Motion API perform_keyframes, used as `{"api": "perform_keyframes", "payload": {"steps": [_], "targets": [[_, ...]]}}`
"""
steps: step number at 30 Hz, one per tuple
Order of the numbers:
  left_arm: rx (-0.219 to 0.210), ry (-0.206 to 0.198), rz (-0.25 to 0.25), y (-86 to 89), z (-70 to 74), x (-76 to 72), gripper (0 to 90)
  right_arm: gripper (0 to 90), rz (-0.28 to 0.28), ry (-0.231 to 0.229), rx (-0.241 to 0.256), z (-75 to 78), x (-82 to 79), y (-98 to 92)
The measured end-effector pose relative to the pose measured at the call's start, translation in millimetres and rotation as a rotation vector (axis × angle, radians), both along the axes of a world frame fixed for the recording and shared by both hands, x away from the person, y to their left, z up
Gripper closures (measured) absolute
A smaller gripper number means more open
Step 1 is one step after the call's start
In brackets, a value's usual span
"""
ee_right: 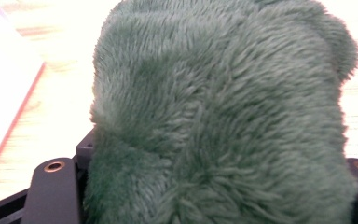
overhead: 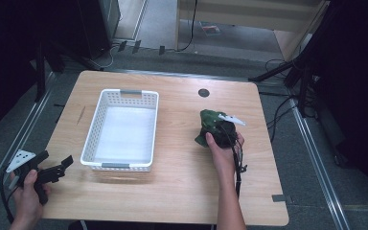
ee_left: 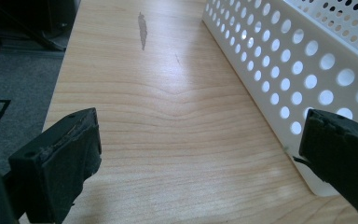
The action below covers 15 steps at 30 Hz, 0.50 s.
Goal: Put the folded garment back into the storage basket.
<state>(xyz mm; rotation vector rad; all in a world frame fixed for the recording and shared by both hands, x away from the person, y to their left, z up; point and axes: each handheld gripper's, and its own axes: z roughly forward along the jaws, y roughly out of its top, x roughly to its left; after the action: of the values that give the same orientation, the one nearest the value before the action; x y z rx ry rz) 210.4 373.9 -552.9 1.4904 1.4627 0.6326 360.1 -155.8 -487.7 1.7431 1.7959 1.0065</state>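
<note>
Right tool point(overhead: 223, 132) is on the right half of the bench point(overhead: 172, 201), with the person's right hand point(overhead: 223, 155) behind it. A green plush toy point(overhead: 211, 125) sits directly at the tool's front end, resting on the bench surface. In the right gripper view the green plush toy point(ee_right: 223, 116) presses right up against the camera, its fur bulging between the two jaw bases at the lower corners. The jaws are closed on the plush; the tool is grasping it. A white-and-red flat item point(ee_right: 2, 93) lies off to the left of the toy in that view; what it is cannot be told.

Left tool point(overhead: 52, 171) is held in the left hand point(overhead: 26, 194) at the near left corner of the bench, well apart from the toy. In the left gripper view its jaws stand wide apart with bare wood between them: released, holding nothing. A white perforated basket point(ee_left: 307, 70) runs along the right-hand jaw, its corner just beside that jaw tip. In the high view the basket point(overhead: 92, 129) lies between the two tools, nearer the left one. A dark streak point(ee_left: 142, 30) marks the wood ahead of the left tool.
</note>
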Motion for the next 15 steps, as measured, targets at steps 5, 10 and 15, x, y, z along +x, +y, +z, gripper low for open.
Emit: {"api": "perform_keyframes", "payload": {"steps": [5, 10, 15], "targets": [[-0.001, 0.0, 0.001, 0.0, 0.0, 0.0, 0.0, 27.7, 0.012, -0.006, 0.034, 7.1, -1.7, 4.1], [-0.002, -0.001, -0.001, 0.1, -0.1, 0.0, 0.0, 27.7, 0.038, -0.014, 0.041, 14.1, -4.0, 14.9], [-0.003, -0.002, 0.0, 0.1, -0.1, 0.1, 0.0, 27.7, 0.058, -0.022, 0.044, 19.8, -5.1, 26.1]]}}
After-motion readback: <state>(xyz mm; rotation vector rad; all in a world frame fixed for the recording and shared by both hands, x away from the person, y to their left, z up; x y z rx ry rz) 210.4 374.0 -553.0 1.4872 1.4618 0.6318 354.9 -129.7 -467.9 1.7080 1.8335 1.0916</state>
